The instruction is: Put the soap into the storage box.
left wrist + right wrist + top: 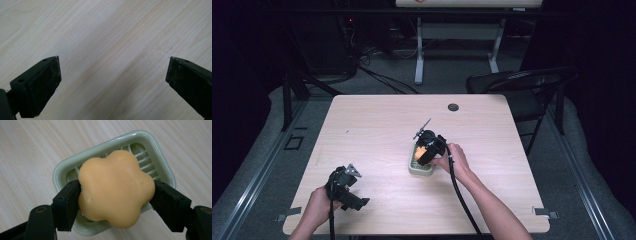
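An orange flower-shaped soap is clamped between the pads of my right gripper, which is shut on it. It hangs directly over a pale green slatted soap dish; whether it touches the dish I cannot tell. In the high view that right gripper stands over the dish at the table's middle, and a sliver of the soap shows. My left gripper rests near the front left of the table. Its jaws stand wide open over bare wood, with nothing between them.
The light wooden table has a dark round cable hole near its far edge. A black folding chair stands past the far right corner, and a second table's legs rise behind. Cables trail from both grippers toward the front edge.
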Motion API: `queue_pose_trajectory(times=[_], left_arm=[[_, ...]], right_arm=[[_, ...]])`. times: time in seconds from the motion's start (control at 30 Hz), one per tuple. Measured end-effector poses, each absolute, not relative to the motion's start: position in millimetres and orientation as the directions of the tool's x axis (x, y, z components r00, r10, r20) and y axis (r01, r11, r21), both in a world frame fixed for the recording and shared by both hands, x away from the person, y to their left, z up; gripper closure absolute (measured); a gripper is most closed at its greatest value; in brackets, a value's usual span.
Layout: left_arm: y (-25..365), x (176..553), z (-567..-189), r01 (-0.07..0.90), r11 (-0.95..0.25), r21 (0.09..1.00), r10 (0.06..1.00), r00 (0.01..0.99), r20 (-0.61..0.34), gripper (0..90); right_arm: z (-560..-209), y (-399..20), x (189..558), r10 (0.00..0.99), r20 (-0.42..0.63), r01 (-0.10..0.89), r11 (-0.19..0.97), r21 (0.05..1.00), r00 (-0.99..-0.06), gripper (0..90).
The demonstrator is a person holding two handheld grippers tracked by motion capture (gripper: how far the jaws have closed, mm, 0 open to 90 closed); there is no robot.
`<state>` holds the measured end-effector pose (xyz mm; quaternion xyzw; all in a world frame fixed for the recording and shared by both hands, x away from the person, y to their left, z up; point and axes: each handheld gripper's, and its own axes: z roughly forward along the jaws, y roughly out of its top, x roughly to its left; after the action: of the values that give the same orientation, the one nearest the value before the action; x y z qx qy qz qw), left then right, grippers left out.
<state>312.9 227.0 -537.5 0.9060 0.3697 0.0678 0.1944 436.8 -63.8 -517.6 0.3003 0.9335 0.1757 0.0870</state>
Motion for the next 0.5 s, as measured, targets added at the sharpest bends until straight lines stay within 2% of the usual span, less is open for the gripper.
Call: queue_pose_trajectory(times=[0.5], left_arm=[[226.9,312.8,-537.3,0.642,-0.653,0.402,0.695,0.719,-0.021,0.2]], right_arm=[[-524.3,-61.3,445.0,0.548,-0.054,0.489,0.784,0.383,-0.835,26.2]])
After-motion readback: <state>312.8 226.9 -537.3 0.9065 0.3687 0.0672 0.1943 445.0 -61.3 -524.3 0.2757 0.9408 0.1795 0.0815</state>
